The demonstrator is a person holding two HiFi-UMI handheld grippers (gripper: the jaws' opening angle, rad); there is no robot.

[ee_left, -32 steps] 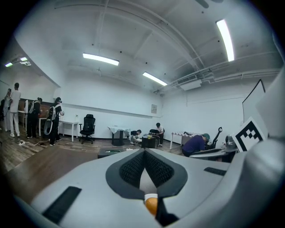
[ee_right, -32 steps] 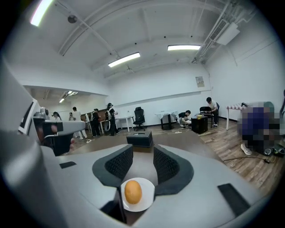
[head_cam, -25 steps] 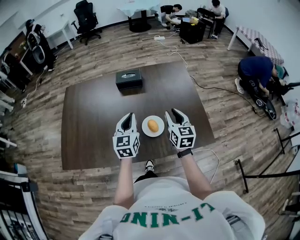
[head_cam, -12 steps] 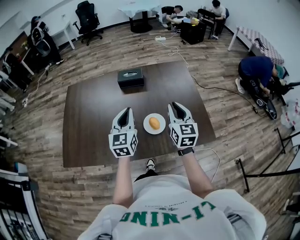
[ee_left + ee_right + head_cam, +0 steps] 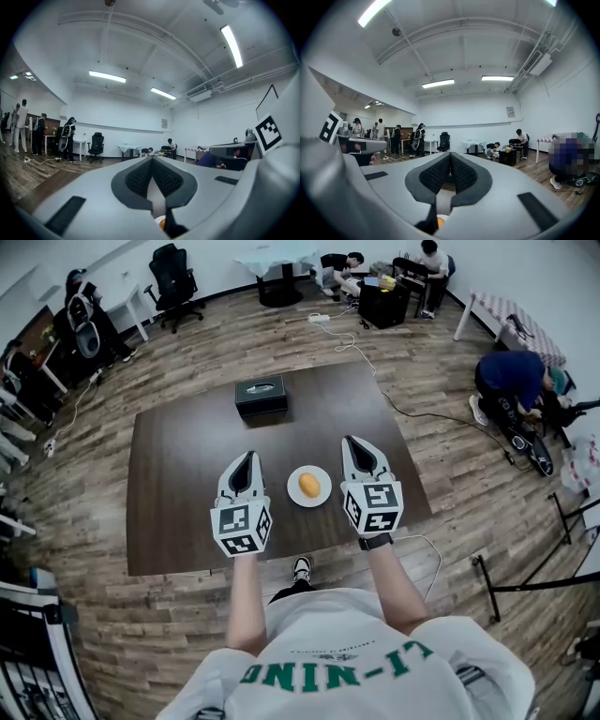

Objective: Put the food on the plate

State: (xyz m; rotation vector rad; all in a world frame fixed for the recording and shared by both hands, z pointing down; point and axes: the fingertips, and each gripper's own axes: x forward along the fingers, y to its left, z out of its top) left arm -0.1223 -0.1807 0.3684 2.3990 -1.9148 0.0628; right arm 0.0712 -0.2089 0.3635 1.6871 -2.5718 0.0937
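Floorboards surround a dark table (image 5: 173, 484) seen from above. At its near edge the left gripper (image 5: 247, 458) hangs over the wood, raised off it. In the left gripper view its jaws are closed, the ribbed pads meeting at the tips, with nothing between them. A black box (image 5: 260, 396) sits toward the table's far side, well apart from everything else. Just right of the left gripper lies a small white plate (image 5: 294, 496), and the food (image 5: 309, 486), a yellow-orange oval piece, rests in the middle of it. Neither gripper touches the food or the plate. The plate lies between the two grippers. The right gripper (image 5: 352, 442) hangs just to the plate's right, pointing away from the person; its jaws are likewise closed and empty, pads pressed together. Beyond the table's right side a person (image 5: 511, 379) in dark blue crouches on the floor.
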